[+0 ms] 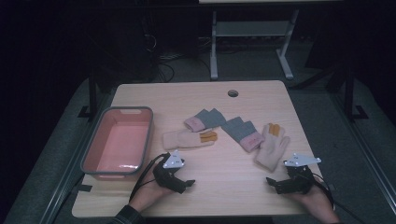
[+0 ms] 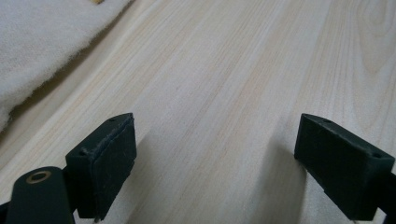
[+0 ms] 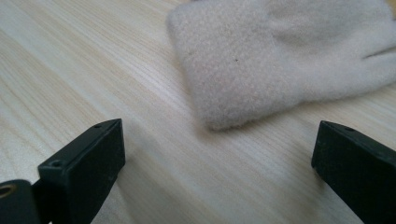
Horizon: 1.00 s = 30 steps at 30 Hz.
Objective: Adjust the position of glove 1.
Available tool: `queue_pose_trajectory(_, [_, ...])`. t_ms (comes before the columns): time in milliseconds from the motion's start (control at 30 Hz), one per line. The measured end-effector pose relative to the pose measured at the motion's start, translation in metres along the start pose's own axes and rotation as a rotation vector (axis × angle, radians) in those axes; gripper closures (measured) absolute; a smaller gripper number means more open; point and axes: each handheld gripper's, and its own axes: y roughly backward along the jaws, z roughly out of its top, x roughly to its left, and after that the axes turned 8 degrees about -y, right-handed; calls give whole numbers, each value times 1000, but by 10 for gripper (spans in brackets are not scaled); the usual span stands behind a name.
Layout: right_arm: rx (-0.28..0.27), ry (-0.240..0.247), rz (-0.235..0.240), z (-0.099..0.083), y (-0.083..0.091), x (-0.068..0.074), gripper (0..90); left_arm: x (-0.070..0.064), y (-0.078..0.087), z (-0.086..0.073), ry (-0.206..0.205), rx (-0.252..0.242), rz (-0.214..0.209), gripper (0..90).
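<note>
Cream fleece glove with orange fingertips (image 1: 272, 145), flat near the right edge of the pale wooden table (image 1: 219, 191), cuff toward the near side, long axis running away toward the far side. Just ahead of the right gripper (image 1: 273, 182), jaws spread wide and empty, far nearer than the left gripper (image 1: 187, 183), likewise wide open over bare wood. Cuff's blunt end (image 3: 219, 93) plain in the right gripper view; from above, a second cream glove (image 1: 187, 139), two grey-and-pink gloves (image 1: 243, 132) and a pink grey-rimmed plastic bin (image 1: 145, 140) at left
</note>
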Motion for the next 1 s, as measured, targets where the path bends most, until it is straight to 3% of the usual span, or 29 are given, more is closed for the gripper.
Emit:
queue_pose_trajectory(233, [0, -1, 1, 0, 0, 0, 25, 0, -1, 3, 14, 16, 10, 136])
queue_pose_trajectory(400, [1, 1, 1, 0, 0, 0, 25, 1, 0, 10, 10, 33, 21, 240])
queue_pose_trajectory(567, [2, -4, -2, 0, 0, 0, 25, 8, 5, 18, 66, 24, 30, 509])
queue_pose_trajectory(800, [1, -1, -3, 0, 0, 0, 25, 19, 5, 29, 106, 49, 52, 894])
queue_pose_trajectory(1000, [1, -2, -3, 0, 0, 1, 25, 28, 3, 39, 120, 57, 105, 895])
